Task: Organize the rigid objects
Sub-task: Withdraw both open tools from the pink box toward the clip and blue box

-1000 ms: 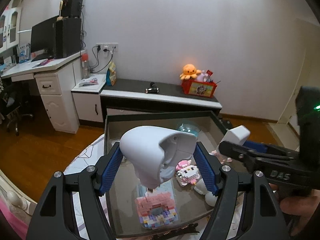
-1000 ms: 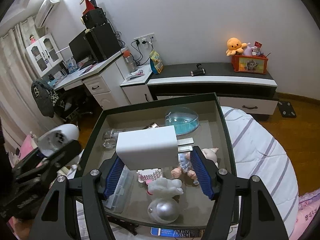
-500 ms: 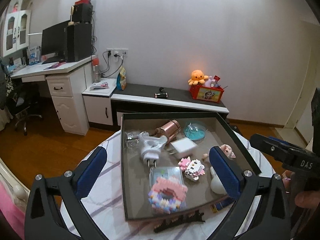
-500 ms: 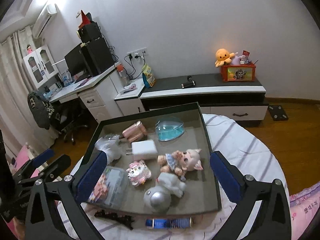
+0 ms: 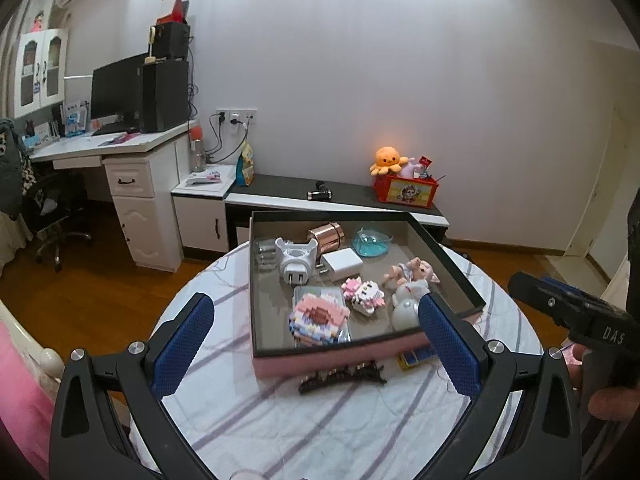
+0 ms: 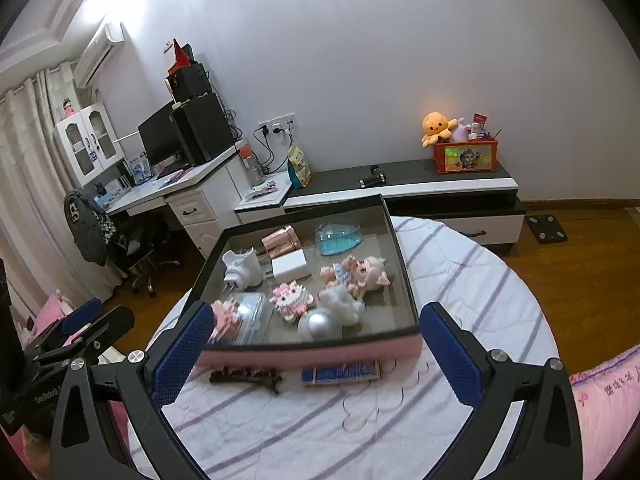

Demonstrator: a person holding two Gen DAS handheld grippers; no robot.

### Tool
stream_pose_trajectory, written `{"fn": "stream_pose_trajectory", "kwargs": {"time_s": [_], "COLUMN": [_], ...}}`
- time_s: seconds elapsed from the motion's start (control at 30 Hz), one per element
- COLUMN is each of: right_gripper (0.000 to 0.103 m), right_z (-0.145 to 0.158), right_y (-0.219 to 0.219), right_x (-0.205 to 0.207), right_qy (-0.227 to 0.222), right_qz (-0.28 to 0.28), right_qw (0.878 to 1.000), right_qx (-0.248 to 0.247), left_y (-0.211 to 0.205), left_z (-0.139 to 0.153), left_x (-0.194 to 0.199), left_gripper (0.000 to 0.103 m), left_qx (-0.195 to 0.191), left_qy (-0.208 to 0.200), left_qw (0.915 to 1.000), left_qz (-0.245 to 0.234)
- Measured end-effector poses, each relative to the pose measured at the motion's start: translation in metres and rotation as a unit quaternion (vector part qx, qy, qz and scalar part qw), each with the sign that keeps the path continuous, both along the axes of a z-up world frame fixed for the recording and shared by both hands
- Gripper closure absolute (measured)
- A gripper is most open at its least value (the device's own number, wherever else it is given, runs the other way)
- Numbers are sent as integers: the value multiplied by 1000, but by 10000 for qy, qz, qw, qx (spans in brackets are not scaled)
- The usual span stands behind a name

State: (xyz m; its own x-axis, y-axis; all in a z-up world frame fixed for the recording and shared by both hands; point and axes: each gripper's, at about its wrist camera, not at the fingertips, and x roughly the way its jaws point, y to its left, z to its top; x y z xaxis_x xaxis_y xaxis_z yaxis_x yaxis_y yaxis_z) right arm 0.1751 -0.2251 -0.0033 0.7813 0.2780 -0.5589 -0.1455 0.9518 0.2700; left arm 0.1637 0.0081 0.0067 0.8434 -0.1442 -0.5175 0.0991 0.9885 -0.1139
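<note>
Both grippers hover above the round counter (image 5: 320,420) with its striped white cloth, fingers spread wide and released, nothing between them: the left gripper (image 5: 316,344) and the right gripper (image 6: 316,348) each look down on the shallow pink-sided tray (image 6: 312,354). Inside the tray, the white plug adapter (image 5: 295,260) lies at about 10 o'clock, and just beside it at 12 o'clock is the white charger block (image 5: 342,265). Behind them, the rose-gold cylinder (image 5: 326,236) lies on its side next to the blue heart-shaped dish (image 5: 372,237). The pig figurine (image 6: 358,274) lies at 3 o'clock, the pink block cat (image 6: 290,300) in the middle, the silver ball (image 6: 320,323) at 6 o'clock. Outside the tray, near its front wall, a dark hair clip (image 6: 246,378) and a blue card pack (image 6: 340,372) lie on the cloth.
</note>
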Motion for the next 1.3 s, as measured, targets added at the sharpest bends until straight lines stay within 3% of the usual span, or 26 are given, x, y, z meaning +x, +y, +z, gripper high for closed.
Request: {"fn": "stream_pose_trajectory", "kwargs": {"time_s": [0.37,0.57,0.83,1.3], "right_gripper": [0,0,0,0], "right_z": [-27,-58,-83,-87], "right_y": [-2,5,3,4], "right_x": [-57,-78,-81,-73], "right_qy": [65,207,415,519], "right_qz": [-136,-150,-215,-276], "right_qw": [9999,9997,9989,9982], "right_qx": [26,-40,0,-153], "left_y": [-5,-2,-1,-10], "left_z": [-21,-39,-71,-84], "left_x": [-48,-62,-65,-58], "left_gripper": [0,0,0,0], "left_qx": [34,-100,-117,-56], "left_qy": [141,153,400,580], "left_qw": [9999,9997,9989,9982], "left_qz": [13,155,214,100]}}
